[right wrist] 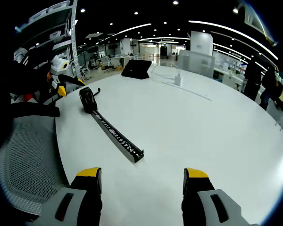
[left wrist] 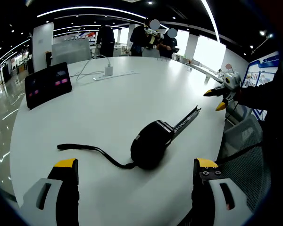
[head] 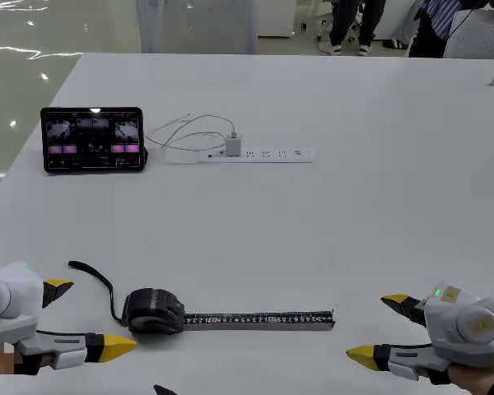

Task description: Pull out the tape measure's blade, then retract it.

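A black tape measure point(head: 153, 311) lies on the white table near its front edge, its blade point(head: 259, 319) drawn out to the right and its black wrist strap point(head: 95, 278) curling off to the left. My left gripper point(head: 89, 317) is open just left of the case, touching nothing. In the left gripper view the case point(left wrist: 151, 143) lies between and beyond the yellow-tipped jaws. My right gripper point(head: 377, 327) is open a little right of the blade's end hook point(head: 332, 318). The right gripper view has the blade point(right wrist: 114, 135) ahead to the left, the hook point(right wrist: 138, 156) nearest.
A tablet point(head: 92, 139) stands at the back left of the table point(head: 313, 222). A white power strip point(head: 255, 154) with a charger and looping cable lies behind the middle. People stand beyond the far edge. A mesh chair point(right wrist: 28, 160) sits by the near edge.
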Demonstrator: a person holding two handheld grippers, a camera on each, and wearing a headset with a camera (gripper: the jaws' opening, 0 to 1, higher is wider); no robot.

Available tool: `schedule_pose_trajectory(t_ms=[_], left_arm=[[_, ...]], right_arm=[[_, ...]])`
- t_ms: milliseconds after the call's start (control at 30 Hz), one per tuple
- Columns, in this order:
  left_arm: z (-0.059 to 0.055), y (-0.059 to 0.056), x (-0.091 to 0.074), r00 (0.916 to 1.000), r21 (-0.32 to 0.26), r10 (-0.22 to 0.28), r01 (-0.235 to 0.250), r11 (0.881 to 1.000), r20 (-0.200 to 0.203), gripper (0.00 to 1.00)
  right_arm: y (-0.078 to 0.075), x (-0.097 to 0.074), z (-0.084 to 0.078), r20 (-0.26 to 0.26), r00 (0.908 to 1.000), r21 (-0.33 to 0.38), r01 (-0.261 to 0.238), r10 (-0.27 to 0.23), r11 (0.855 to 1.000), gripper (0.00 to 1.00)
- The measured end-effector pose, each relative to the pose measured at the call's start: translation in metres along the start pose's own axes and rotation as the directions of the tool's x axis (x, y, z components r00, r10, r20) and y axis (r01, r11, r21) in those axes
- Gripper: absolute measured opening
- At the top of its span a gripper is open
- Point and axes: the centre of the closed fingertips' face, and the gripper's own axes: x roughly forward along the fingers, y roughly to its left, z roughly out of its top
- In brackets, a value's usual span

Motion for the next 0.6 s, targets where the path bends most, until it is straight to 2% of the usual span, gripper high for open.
schedule_pose_trajectory(t_ms=[133,233,333,500,600], left_arm=[[-0.005,0.002,-0.005,0.9999,0.011,0.016,-0.016,1.0,0.003,0.99],[0.002,-0.002,-0.011,0.9983,0.06,0.022,-0.025,0.998,0.054,0.99],[0.002,0.0,-0.015,0.9967,0.059,0.037,-0.042,0.997,0.072,0.99],[-0.008,0.006,-0.022,0.9955,0.036,0.066,-0.069,0.997,0.068,0.99],[-0.014,0.01,-0.026,0.993,0.036,0.096,-0.099,0.994,0.069,0.99]], right_arm=[[0.002,-0.004,-0.004,0.0,1.0,0.009,0.007,-0.007,1.0,0.73],[0.004,-0.009,-0.006,-0.007,0.9999,-0.006,0.015,-0.015,1.0,0.79],[0.003,-0.013,-0.006,0.001,0.9996,-0.002,0.029,-0.029,1.0,0.84],[0.003,-0.021,-0.006,0.026,0.9989,0.003,0.039,-0.039,0.999,0.98],[0.005,-0.026,-0.01,0.027,0.9989,0.001,0.037,-0.037,0.999,0.99]])
